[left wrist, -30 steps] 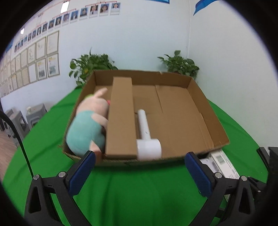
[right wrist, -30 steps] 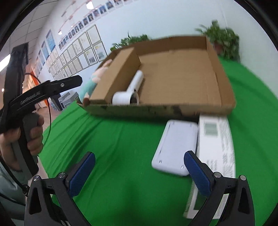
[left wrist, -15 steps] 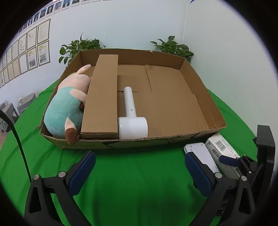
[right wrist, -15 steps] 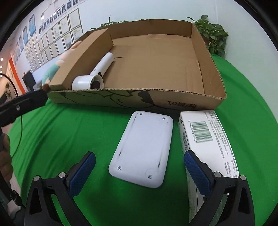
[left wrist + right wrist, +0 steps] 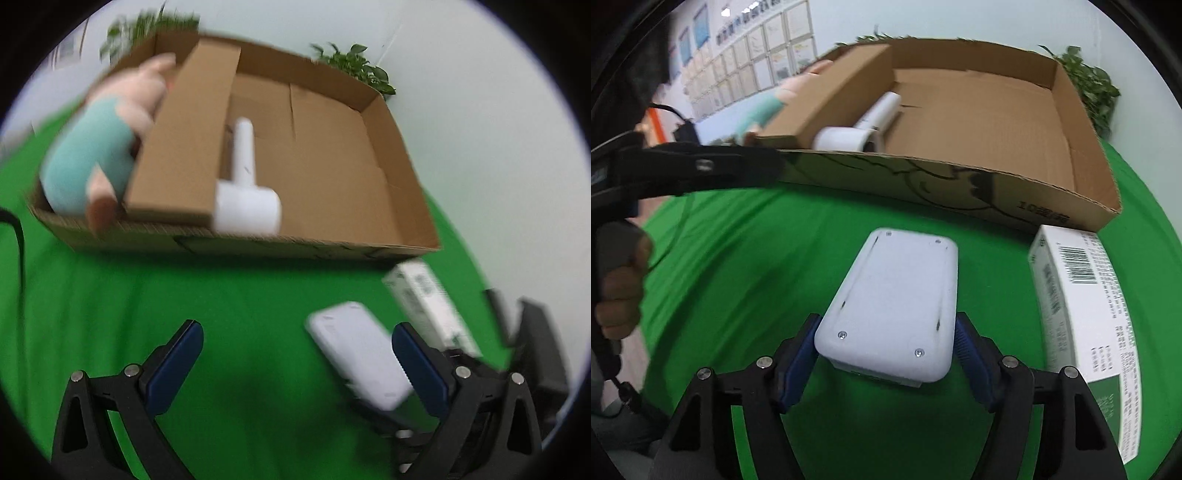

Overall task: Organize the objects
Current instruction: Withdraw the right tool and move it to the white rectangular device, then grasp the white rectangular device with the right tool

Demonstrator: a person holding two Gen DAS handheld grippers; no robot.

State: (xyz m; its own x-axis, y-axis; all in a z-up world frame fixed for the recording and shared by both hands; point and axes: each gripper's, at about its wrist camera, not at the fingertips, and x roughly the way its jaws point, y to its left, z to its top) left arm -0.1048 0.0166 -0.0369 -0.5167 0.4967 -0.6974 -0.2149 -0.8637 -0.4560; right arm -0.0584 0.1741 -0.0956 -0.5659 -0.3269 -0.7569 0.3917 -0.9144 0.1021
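Since a sec ago, right hand-held gripper (image 5: 886,350) has dropped over the white flat device (image 5: 897,299); its jaws are closing, device between the pads, contact unclear. Green bench (image 5: 746,266) has open room left of device. Cardboard box (image 5: 960,184), w/ free floor on its right half, holds a plush toy (image 5: 92,162) and white handled tool (image 5: 245,192). Device's long axis runs toward the box. White carton (image 5: 1078,295) lies just right, roughly parallel. Left hand-held gripper (image 5: 295,365) gapes wide, empty.
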